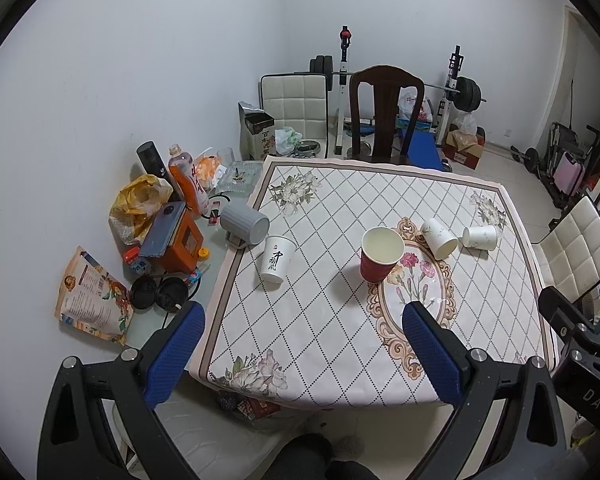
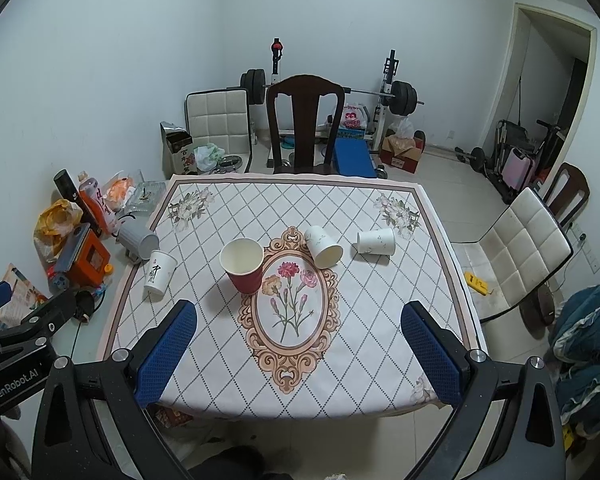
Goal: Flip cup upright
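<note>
A red paper cup (image 1: pixel 380 256) (image 2: pixel 244 266) stands upright, mouth up, near the table's middle. A white cup with black writing (image 1: pixel 276 259) (image 2: pixel 159 272) stands upright at the left. Two white cups lie on their sides at the right: one (image 1: pixel 439 237) (image 2: pixel 322 247) with its mouth toward me, the other (image 1: pixel 480 237) (image 2: pixel 376 241) lying crosswise. A grey ribbed mug (image 1: pixel 245 224) (image 2: pixel 138 237) lies on its side at the left table edge. My left gripper (image 1: pixel 304 316) and right gripper (image 2: pixel 300 316) are both open and empty, held above the table's near edge.
The table (image 1: pixel 340 352) (image 2: pixel 360 360) has a floral diamond-pattern cloth. A cluttered side surface at the left holds a bottle (image 1: pixel 186 184), bags and an orange box (image 1: pixel 180 244). A dark wooden chair (image 2: pixel 304 120) stands behind the table, a white chair (image 2: pixel 516 248) at the right.
</note>
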